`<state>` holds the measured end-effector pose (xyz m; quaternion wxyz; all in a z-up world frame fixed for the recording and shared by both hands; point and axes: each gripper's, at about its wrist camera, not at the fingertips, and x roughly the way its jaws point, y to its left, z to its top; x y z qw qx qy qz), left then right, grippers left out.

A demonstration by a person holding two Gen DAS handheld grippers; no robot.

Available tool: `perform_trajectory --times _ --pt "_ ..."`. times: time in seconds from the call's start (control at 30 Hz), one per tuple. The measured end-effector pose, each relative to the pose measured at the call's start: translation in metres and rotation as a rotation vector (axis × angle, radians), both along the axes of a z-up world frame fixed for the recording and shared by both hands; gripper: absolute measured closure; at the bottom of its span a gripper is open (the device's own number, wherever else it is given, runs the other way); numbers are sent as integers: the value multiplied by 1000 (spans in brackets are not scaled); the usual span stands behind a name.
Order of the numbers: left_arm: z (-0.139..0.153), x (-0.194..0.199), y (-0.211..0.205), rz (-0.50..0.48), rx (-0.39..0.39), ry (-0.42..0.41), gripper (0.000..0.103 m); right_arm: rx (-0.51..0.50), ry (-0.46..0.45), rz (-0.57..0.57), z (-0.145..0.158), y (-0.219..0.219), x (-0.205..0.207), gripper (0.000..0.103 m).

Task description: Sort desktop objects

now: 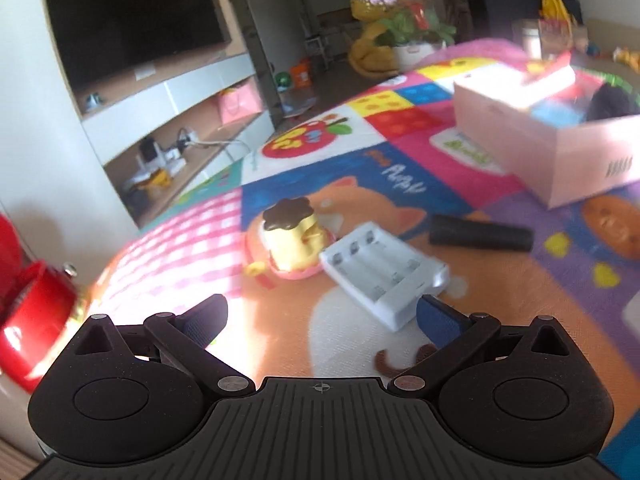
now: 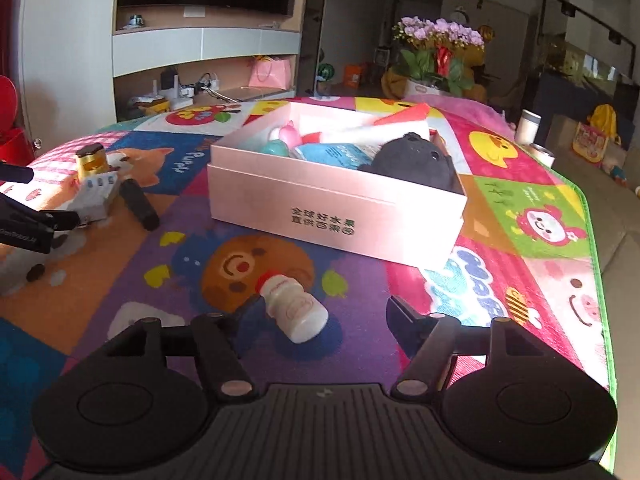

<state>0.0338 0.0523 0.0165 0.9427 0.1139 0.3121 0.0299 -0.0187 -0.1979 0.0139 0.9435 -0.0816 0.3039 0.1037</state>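
Note:
My left gripper (image 1: 320,320) is open, just short of a white battery charger (image 1: 384,270) lying on the colourful mat. A yellow pudding toy (image 1: 292,240) stands left of the charger and a black cylinder (image 1: 480,234) lies to its right. My right gripper (image 2: 320,320) is open, with a small white drink bottle (image 2: 294,308) lying on its side between the fingers, nearer the left one. A pink box (image 2: 320,208) behind it holds a black plush, a blue pack and other items. The left gripper (image 2: 48,220) shows at the left edge of the right wrist view, by the charger (image 2: 96,196).
The pink box (image 1: 560,148) stands at the right in the left wrist view. A red object (image 1: 36,320) sits at the left table edge. A white cup (image 2: 528,126) stands at the far right edge. A TV shelf and flowers are behind the table.

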Motion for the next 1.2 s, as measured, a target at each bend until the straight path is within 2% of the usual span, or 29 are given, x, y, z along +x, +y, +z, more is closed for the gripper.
perform_trajectory --times 0.07,0.13,0.23,0.27,0.47,0.6,0.73,0.9,1.0,1.1,1.2 --pt "9 -2 -4 -52 -90 -2 0 20 -6 4 1 4 4 41" --pt "13 -1 -16 -102 -134 0 0 33 2 -12 -2 7 9 41" --pt "11 10 -41 -179 -122 1 1 47 -11 -28 -1 3 7 40" --pt "7 16 -52 -199 -104 -2 1 58 -17 -29 0 1 4 35" --pt "-12 61 -71 -213 -50 54 1 111 -5 -70 -2 -10 -3 19" --pt "-12 65 -75 -251 -111 80 0 130 -5 -69 -3 -13 -2 17" --pt "-12 51 -83 -326 -143 88 0 131 6 -71 -4 -13 1 16" --pt "-11 16 -80 -381 -244 114 0 127 1 -74 -4 -12 0 16" --pt "-14 -8 -77 -369 -276 120 0 122 6 -72 -4 -11 1 16" --pt "-17 -27 -76 -315 -237 103 0 97 6 -86 -4 -8 0 16" --pt "-14 -37 -70 -288 -240 69 0 35 -44 -110 -1 -2 -8 16"
